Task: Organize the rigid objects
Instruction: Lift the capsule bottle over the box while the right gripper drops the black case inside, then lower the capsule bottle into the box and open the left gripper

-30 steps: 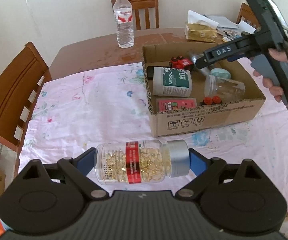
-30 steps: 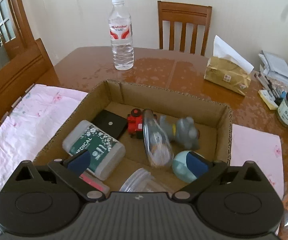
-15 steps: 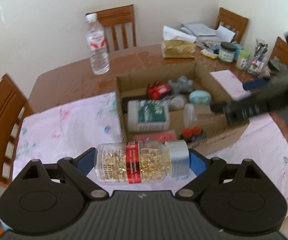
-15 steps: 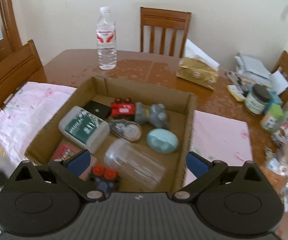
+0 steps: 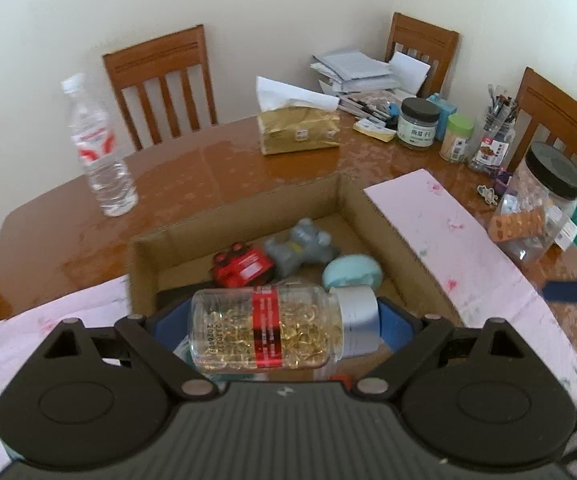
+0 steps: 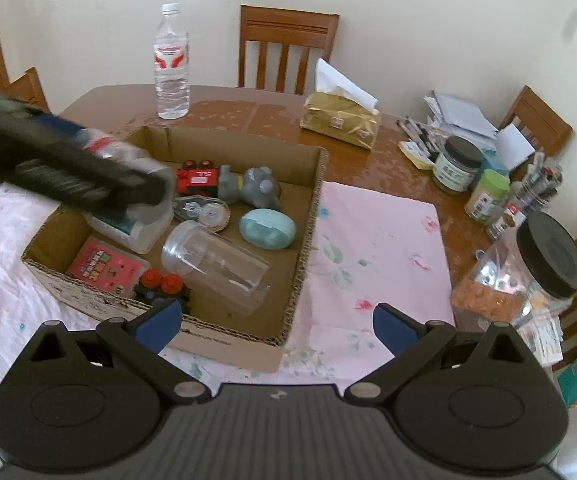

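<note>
The left gripper (image 5: 276, 322) holds a clear capsule bottle (image 5: 266, 328) sideways between its blue pads, one pad on the base and the other on the silver cap (image 5: 358, 320). The bottle has a red label band and is full of golden capsules. It hangs above the open cardboard box (image 6: 312, 208), over the box's near left part; from the right wrist view the left gripper shows as a blurred dark bar crossing the box's left side.

The right gripper (image 6: 274, 324) is spread wide with nothing between its pads, and sits above the near edge of the box and the pink floral cloth (image 6: 376, 248) that covers the counter (image 6: 272, 116).

Inside the box lie a red toy car (image 6: 198, 178) against the far wall, a grey figure (image 6: 254, 188) touching it on the right, a pale teal oval case (image 6: 266, 228) nearer, a clear plastic cup (image 6: 214, 266) on its side, a pink card pack (image 6: 106, 266) in the near left corner, a small toy with two red knobs (image 6: 162, 282) beside it, and a white medicine bottle (image 6: 136, 228) partly hidden under the left gripper.

On the bare wood beyond stand a water bottle (image 6: 172, 64) and a gold tissue pack (image 6: 342, 122). Jars, pens and papers crowd the right end, with a large black-lidded jar (image 6: 528, 276) nearest
</note>
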Demonstrator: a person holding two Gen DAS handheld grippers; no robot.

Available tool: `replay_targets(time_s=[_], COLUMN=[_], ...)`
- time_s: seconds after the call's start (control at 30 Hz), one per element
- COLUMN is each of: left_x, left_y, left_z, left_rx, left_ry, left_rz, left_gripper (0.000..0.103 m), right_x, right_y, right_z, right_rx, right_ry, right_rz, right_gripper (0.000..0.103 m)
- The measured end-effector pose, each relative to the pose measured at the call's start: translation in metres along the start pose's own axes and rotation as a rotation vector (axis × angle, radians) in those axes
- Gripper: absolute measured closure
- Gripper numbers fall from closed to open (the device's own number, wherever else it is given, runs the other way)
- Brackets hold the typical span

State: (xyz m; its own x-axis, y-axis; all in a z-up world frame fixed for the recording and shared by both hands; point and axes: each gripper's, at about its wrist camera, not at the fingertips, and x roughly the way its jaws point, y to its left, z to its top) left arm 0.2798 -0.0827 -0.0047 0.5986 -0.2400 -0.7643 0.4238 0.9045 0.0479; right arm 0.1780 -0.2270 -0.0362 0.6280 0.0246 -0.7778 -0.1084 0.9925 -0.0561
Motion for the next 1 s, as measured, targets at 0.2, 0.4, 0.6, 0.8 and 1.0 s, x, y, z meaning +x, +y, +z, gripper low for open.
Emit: replay_targets(time_s=[0.2, 0.4, 0.6, 0.8, 1.0], left_x=[0.045, 0.059, 0.042, 0.003, -0.049], left_y=[-0.010, -0.007, -0.006, -0.001, 0.006], left_z=[0.010, 0.008, 0.010, 0.009, -0.007], left_rx=[-0.004, -0.035, -0.039, -0.044, -0.118], left_ry=[0.056, 0.066, -0.008, -0.138, -0.189], left_rz=[0.007, 0.013, 0.038, 0.106, 0.176], left_gripper=[0.009, 0.008, 0.002, 0.001, 0.001], right_x=[-0.001, -0.001, 0.000, -0.002, -0.002], right_y=[-0.012, -0.017, -0.014, -0.009, -0.008], right_z=[-0.002, -0.003, -0.001, 0.004, 0.012], right_rx=[0.032, 0.042, 0.032, 0.024, 0.079], right_ry=[0.004, 0.010, 0.009, 0.006, 0.039], right_rz=[-0.017, -0.019, -0.009, -0.007, -0.048], right_gripper=[0.000, 0.000, 0.000, 0.000, 0.000])
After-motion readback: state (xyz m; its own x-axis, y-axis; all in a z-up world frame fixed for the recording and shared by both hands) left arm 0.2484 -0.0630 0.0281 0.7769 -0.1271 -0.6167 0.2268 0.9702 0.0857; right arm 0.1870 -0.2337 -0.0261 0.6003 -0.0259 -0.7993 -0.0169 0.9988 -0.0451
